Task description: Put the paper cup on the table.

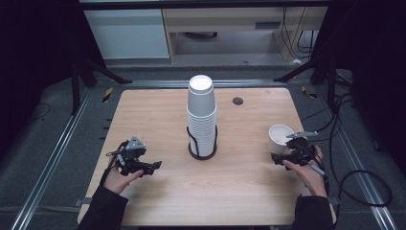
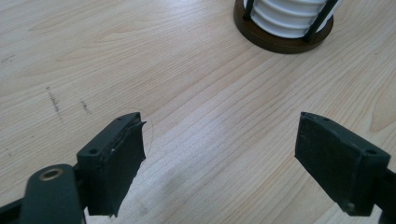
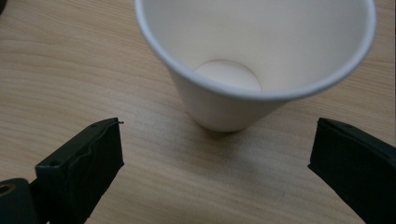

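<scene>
A tall stack of white paper cups (image 1: 201,115) stands upside down in a dark round holder (image 1: 202,152) at the table's middle; its base (image 2: 283,35) shows at the top of the left gripper view. A single white cup (image 1: 280,137) stands upright at the right, seen close and empty (image 3: 247,60) in the right gripper view. My right gripper (image 1: 286,156) is open just before this cup, its jaws wide apart and apart from the cup (image 3: 217,172). My left gripper (image 1: 152,167) is open over bare wood left of the stack, nothing between its jaws (image 2: 219,163).
The wooden table (image 1: 158,115) has a small dark round grommet (image 1: 238,100) at the back right. Black frame legs and cables lie on the floor around the table. Pale cabinets stand beyond the far edge.
</scene>
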Demonstrator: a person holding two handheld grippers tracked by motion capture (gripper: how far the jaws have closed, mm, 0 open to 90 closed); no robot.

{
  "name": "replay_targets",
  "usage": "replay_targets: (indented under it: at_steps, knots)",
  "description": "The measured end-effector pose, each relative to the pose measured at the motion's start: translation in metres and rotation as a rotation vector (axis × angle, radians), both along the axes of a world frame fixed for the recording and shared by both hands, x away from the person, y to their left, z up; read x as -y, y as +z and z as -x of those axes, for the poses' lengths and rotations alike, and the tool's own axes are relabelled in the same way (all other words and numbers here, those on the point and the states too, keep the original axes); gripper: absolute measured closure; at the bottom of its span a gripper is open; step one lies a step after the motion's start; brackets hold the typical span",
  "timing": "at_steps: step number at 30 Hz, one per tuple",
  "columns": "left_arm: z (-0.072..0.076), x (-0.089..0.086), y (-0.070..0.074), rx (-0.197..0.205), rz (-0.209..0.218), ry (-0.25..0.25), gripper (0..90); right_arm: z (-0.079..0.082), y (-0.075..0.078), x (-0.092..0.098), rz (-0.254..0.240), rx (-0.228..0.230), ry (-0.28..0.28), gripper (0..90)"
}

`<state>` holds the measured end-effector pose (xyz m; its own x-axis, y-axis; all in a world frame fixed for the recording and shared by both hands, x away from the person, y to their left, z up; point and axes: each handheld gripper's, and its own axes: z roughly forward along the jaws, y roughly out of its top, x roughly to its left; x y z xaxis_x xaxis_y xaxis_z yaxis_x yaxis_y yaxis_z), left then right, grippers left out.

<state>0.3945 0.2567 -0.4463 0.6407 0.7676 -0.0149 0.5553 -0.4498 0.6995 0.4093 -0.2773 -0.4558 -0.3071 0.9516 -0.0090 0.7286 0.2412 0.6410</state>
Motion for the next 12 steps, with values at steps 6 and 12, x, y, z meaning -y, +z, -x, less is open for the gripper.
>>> replay_targets:
  at_steps: [6,12]
  knots:
    - [-0.002,-0.007,-0.006,-0.005,-0.021,0.033,14.5,0.022,0.000,0.002,-0.020,0.013,0.025,2.4]
    - [-0.004,-0.015,-0.014,-0.021,-0.052,0.066,14.2,0.037,-0.005,0.007,-0.014,0.034,0.014,3.3]
